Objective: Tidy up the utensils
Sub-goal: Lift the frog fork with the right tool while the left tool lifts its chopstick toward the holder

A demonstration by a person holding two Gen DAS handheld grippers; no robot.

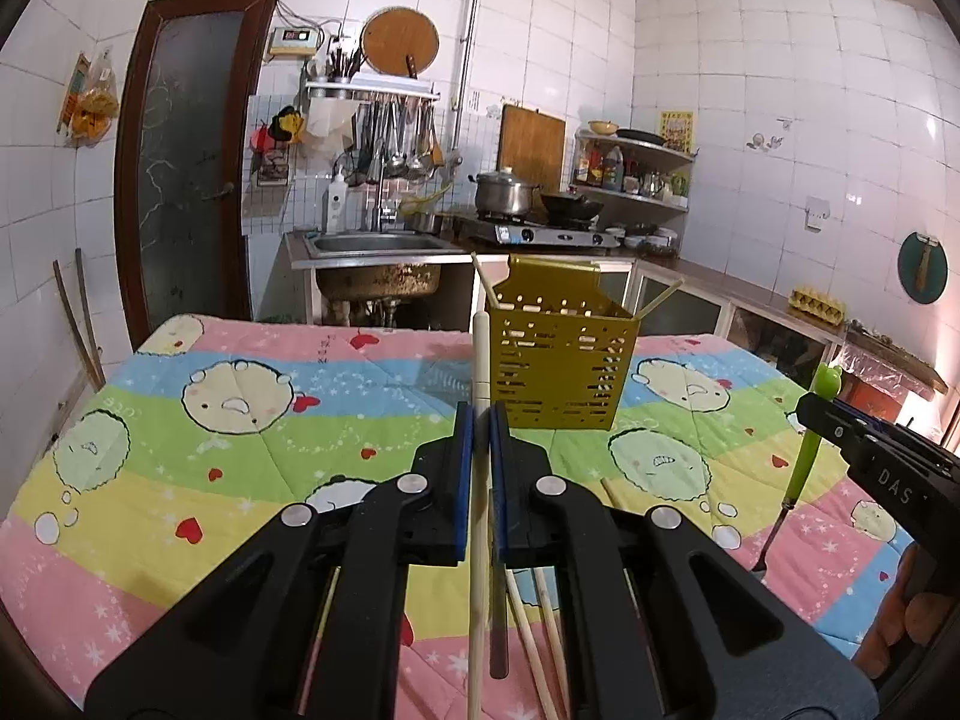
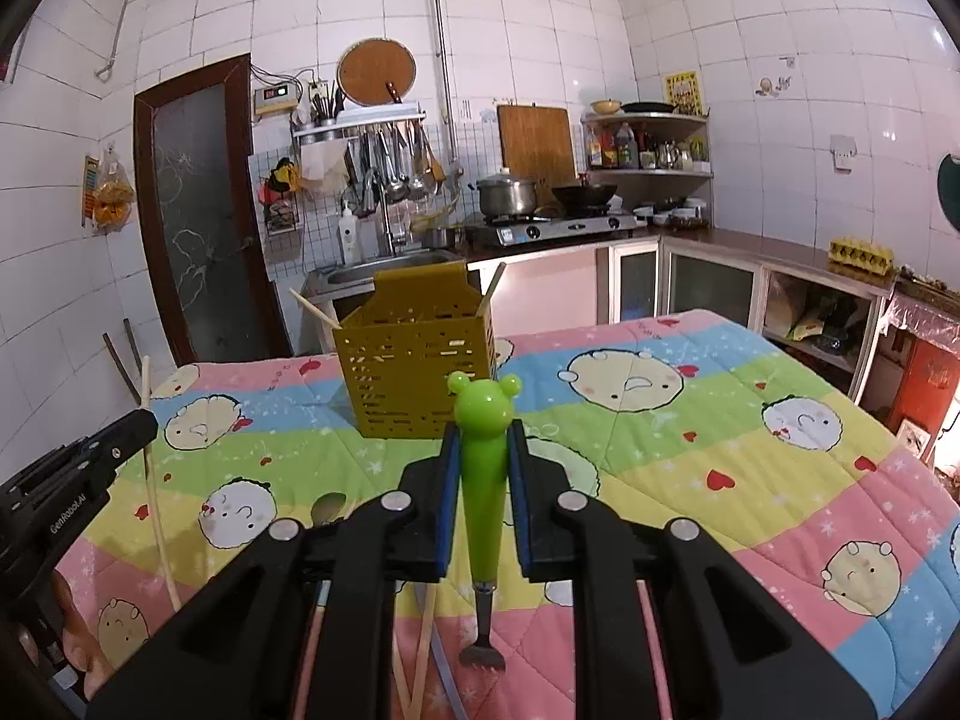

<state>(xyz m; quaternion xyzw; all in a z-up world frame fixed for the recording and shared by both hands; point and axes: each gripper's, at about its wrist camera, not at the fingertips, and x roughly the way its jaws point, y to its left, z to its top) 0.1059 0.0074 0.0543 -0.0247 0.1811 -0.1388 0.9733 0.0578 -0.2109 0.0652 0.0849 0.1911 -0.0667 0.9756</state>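
Yellow slotted holder [image 1: 558, 354] stands on quilted desk [image 1: 180, 420], straight ahead of both grippers, two sticks inside | left gripper [image 1: 480, 414] clamped on chopstick [image 1: 480, 360], upright, nearer holder | right gripper [image 2: 485, 438] clamped on green fork [image 2: 483, 450], handle up | only right view shows tines; loose chopsticks [image 1: 540, 630] below.

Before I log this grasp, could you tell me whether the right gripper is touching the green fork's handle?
Touching. The right wrist view shows the right gripper with both blue pads pressed against the green fork, whose handle stands upright between them.
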